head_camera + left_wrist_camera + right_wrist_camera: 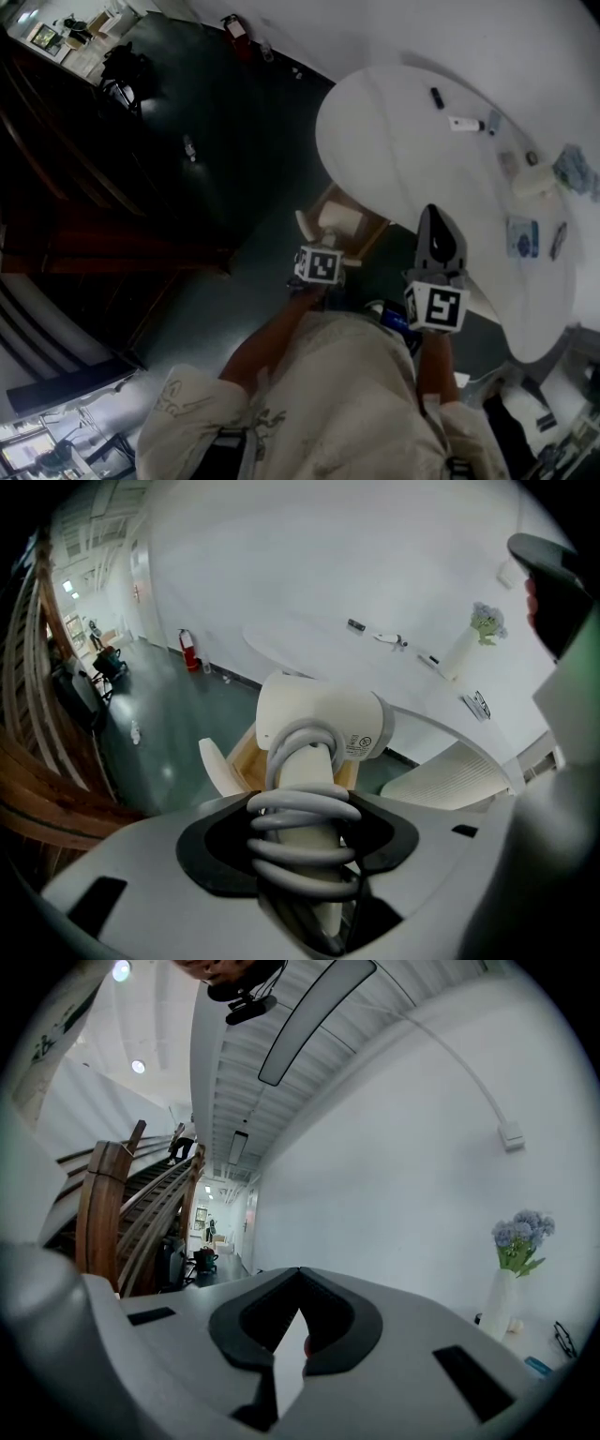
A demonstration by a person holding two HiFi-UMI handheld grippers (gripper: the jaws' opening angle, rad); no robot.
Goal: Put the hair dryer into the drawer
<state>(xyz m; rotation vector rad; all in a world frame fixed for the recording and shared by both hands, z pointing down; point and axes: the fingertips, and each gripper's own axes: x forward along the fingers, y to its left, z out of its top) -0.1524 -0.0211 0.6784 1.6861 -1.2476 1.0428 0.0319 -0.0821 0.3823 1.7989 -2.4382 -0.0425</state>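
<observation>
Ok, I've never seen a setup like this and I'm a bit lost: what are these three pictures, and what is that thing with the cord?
No robot here: a person holds a gripper in each hand. The head view looks down from a camera on their head; the other two come from cameras riding on each gripper. The left gripper is clamped on the handle of a cream hair dryer, grey cord wound round it, over an open wooden drawer. The right gripper is shut and empty. The white table carries a few small items.
</observation>
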